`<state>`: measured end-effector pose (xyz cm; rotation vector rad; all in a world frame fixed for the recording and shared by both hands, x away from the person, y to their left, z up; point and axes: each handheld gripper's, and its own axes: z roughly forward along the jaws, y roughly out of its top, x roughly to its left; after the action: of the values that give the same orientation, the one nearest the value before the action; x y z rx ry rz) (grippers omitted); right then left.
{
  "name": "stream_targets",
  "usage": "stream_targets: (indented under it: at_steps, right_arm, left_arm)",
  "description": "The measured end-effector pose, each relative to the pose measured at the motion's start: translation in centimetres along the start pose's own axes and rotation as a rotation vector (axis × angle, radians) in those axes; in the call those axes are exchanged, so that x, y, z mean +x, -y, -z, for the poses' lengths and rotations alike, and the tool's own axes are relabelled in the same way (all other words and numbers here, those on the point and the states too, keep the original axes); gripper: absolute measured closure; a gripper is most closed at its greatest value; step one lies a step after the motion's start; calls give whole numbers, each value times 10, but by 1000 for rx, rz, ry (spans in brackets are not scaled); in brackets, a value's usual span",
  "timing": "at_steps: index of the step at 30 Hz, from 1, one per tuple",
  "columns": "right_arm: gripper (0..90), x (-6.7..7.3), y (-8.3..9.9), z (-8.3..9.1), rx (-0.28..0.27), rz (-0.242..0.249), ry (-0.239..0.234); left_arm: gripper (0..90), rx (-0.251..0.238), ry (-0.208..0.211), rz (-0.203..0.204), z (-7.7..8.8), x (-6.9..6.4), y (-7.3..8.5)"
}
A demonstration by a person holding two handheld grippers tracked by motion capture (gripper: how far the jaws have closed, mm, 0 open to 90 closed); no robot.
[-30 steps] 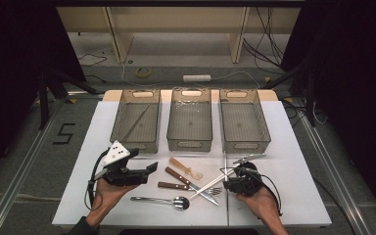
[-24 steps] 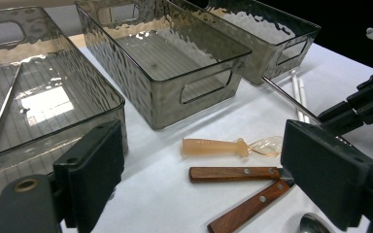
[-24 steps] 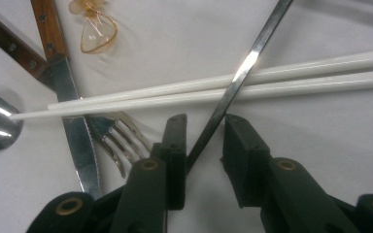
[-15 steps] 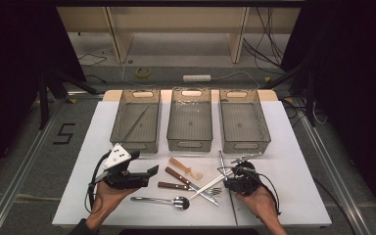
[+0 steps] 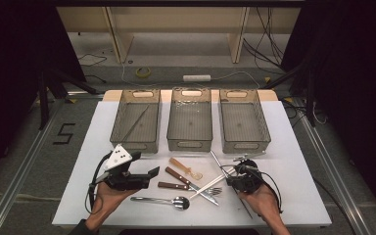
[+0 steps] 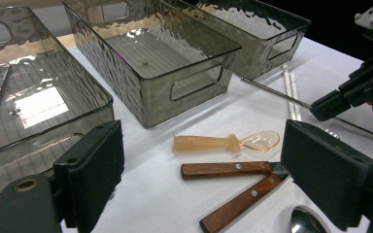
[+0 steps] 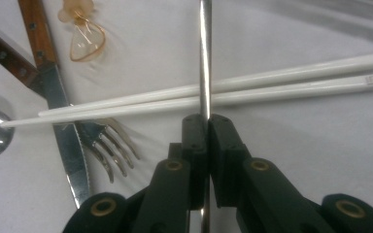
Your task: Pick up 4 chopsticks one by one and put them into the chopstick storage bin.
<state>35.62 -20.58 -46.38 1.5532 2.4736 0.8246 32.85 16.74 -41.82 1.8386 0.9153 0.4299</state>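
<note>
Thin metal chopstick [image 7: 204, 58]: straight, shiny, crossing over two white chopsticks [image 7: 272, 90], clamped at lower shaft.

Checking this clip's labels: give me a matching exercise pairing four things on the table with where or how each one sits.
Things:
1. metal chopstick
2. white chopsticks
3. left bin
4. amber plastic spoon

States:
A. holds one thin metal stick
B. lies loose on the table beside two wooden-handled knives
C. clamped in the right gripper
D. lie side by side under the metal stick

Pairs: 1-C, 2-D, 3-A, 4-B
</note>
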Motion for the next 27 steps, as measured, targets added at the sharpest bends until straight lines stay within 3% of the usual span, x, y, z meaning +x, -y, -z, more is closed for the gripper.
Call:
stream_targets:
  at_steps: [13, 27]
  right_arm:
    - [865, 15, -7, 15, -30, 173, -40]
    - [865, 45, -11, 20, -14, 432, -74]
  left_arm:
    - [154, 39, 56, -43, -9, -5, 1]
    - [154, 87, 115, -108, -24, -12, 0]
